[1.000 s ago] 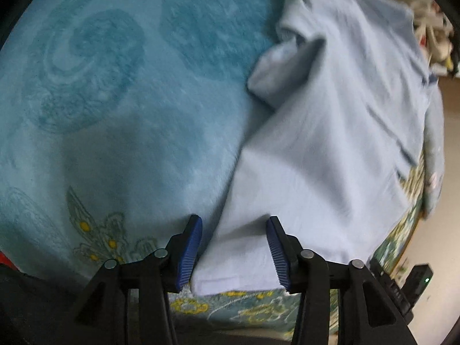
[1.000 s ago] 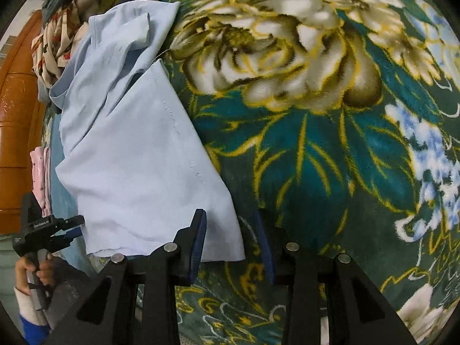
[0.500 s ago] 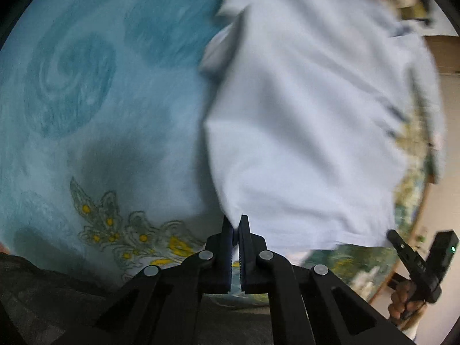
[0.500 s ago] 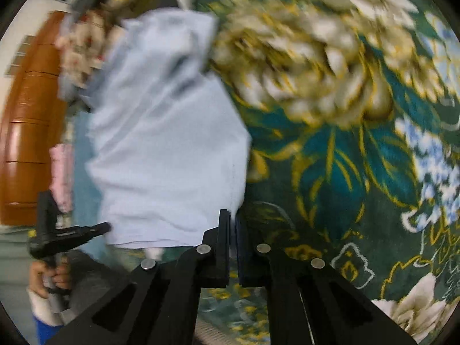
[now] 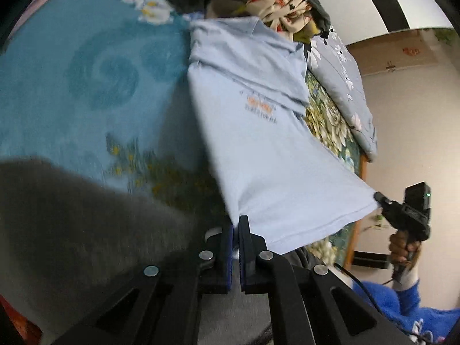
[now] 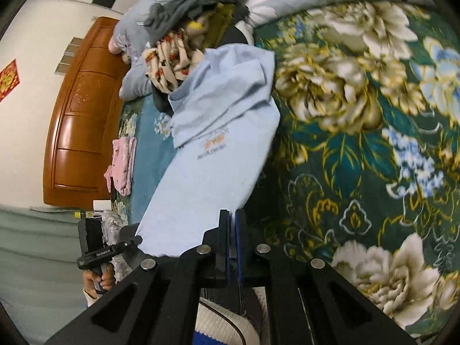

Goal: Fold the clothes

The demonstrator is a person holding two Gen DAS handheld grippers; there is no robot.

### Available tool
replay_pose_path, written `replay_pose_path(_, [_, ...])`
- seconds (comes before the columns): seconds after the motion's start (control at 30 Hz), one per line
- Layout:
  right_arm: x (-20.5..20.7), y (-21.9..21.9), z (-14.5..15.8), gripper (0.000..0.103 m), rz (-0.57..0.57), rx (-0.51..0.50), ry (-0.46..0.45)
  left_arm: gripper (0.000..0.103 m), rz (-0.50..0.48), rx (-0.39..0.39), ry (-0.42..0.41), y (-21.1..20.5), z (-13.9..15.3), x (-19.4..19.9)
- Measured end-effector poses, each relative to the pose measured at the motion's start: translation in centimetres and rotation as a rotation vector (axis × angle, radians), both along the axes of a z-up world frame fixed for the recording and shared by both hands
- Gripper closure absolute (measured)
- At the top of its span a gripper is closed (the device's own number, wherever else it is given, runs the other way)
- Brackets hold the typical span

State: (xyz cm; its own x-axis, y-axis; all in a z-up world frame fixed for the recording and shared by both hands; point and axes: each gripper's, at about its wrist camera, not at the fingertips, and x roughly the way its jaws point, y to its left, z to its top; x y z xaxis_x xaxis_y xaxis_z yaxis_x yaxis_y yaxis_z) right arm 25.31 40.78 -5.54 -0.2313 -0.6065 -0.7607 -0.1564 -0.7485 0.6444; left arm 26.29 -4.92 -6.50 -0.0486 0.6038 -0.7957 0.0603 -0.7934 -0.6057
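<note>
A light blue T-shirt (image 5: 267, 143) with a small orange chest print stretches from the bed up to both grippers. My left gripper (image 5: 238, 224) is shut on one bottom corner of its hem. My right gripper (image 6: 233, 218) is shut on the other bottom corner of the same light blue T-shirt (image 6: 218, 155). The hem hangs taut in the air between the two. The shirt's collar end still rests on the bed, with the sleeves folded over the front. In the left wrist view the right gripper (image 5: 379, 198) shows at the shirt's far corner, held by a hand.
A heap of unfolded clothes (image 5: 276, 3) lies behind the shirt's collar. The bed has a blue swirl blanket (image 5: 86, 66) and a green flowered cover (image 6: 373, 143). A pink garment (image 6: 122, 164) lies near a wooden headboard (image 6: 83, 115). A grey flowered quilt (image 5: 345, 86) lies at the bed's edge.
Both grippers went from open around the hem corners to shut on them, then rose and drew back, lifting the shirt's lower half off the bed and pulling it taut.
</note>
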Motion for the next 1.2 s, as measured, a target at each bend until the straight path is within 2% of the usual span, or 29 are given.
replay_pose_path(0.07, [-1.2,0.1,-0.9,0.100,-0.028,-0.019,-0.002,0.100,0.004,0.016,0.000,-0.1,0.3,-0.3])
replay_pose_path(0.2, [-4.5,0.4,-1.5,0.100,-0.067,-0.055,0.009,0.100,0.061,0.051,-0.003,-0.1,-0.2,-3.7])
replay_pose_path(0.3, [-7.8,1.0,-2.2,0.100,-0.093,-0.066,0.007,0.100,0.139,0.115,-0.022,-0.7,-1.1,-7.0])
replay_pose_path(0.47, [-15.1,1.9,-3.9,0.100,-0.151,-0.115,0.009,0.100,0.269,0.240,-0.045,-1.4,-2.3,-13.3])
replay_pose_path(0.67, [-24.9,1.7,-6.3,0.100,-0.186,-0.100,0.002,0.100,0.402,0.327,-0.107,-1.7,-5.4,-21.6])
replay_pose_path(0.87, [-31.3,0.3,-9.1,0.100,-0.208,-0.070,-0.031,0.100,0.533,0.360,-0.152,-2.3,-8.8,-26.6])
replay_pose_path(1.03, [-33.5,-0.1,-11.1,0.098,-0.248,-0.060,-0.057,0.096,0.633,0.387,-0.161,-2.7,-10.9,-28.6])
replay_pose_path(1.07, [-33.7,-0.1,-11.3,0.097,-0.258,-0.058,-0.054,0.087,0.661,0.409,-0.152,-2.9,-11.1,-28.8])
replay_pose_path(1.1, [-33.7,0.2,-11.3,0.096,-0.274,-0.058,-0.045,0.066,0.690,0.441,-0.133,-3.2,-11.1,-28.8])
replay_pose_path(1.17, [-33.6,0.9,-11.2,0.096,-0.311,-0.064,-0.020,0.043,0.740,0.497,-0.096,-3.7,-11.0,-28.7])
replay_pose_path(1.2, [-33.4,1.4,-11.1,0.096,-0.327,-0.070,-0.009,0.042,0.742,0.509,-0.078,-4.0,-10.8,-28.6])
